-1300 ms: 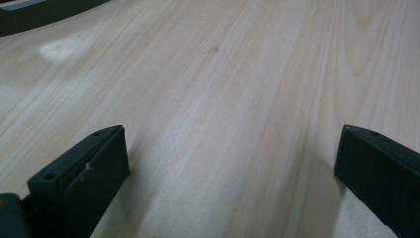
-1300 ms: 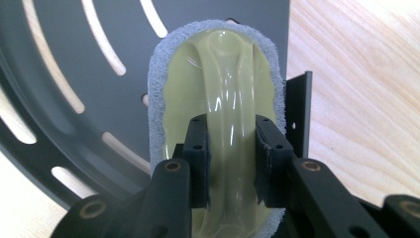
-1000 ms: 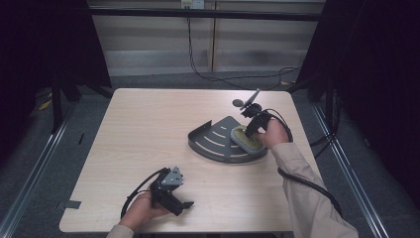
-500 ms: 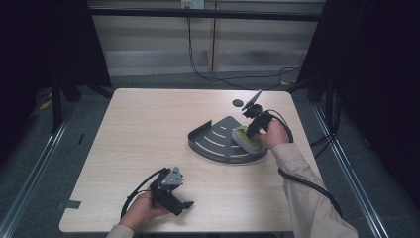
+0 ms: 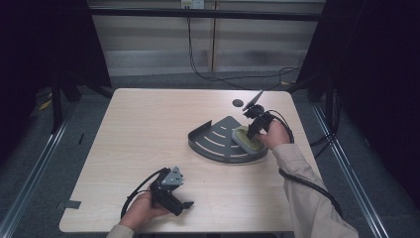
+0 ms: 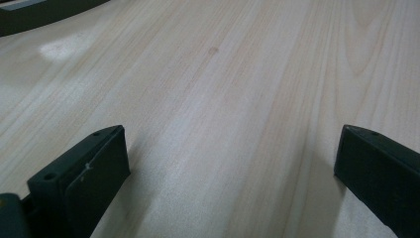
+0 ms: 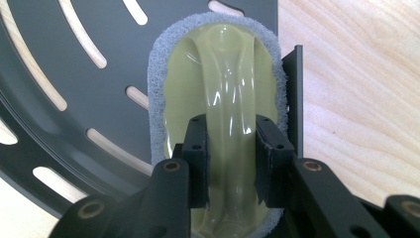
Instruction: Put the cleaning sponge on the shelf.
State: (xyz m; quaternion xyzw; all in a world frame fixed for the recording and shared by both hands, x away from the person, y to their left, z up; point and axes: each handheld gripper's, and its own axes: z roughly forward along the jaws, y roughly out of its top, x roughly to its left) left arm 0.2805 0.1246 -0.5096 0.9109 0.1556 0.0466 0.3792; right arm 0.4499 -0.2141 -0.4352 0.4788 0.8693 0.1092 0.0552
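Pale yellow-green plastic with a raised arched handle and a rim of grey-white foam makes up the scrubbing pad [image 7: 218,94] that the right tool [image 7: 231,158] has hold of: in the right gripper view its two black jaws are closed on either side of the glossy handle, pressing against it near the pad's near end. The pad lies on the dark grey fan-shaped tray [image 7: 64,64], at the tray's straight edge, where a low upright wall stands just beside the foam; curved slots in the tray let the wood beneath show through. In the high view the pad [image 5: 246,139] sits at the right end of the tray [image 5: 213,141], which lies right of the middle of the light wooden table [image 5: 148,129], and the right tool [image 5: 253,128] comes down on it from the person's right hand [image 5: 276,135], a beige sleeve behind it. A small dark round spot [image 5: 238,103] lies on the table beyond the tray. The left tool [image 5: 184,205] rests low at the table's near edge in the person's left hand [image 5: 141,212], well apart from the tray; in the left gripper view its jaws stand wide apart with bare wood between them, holding nothing.
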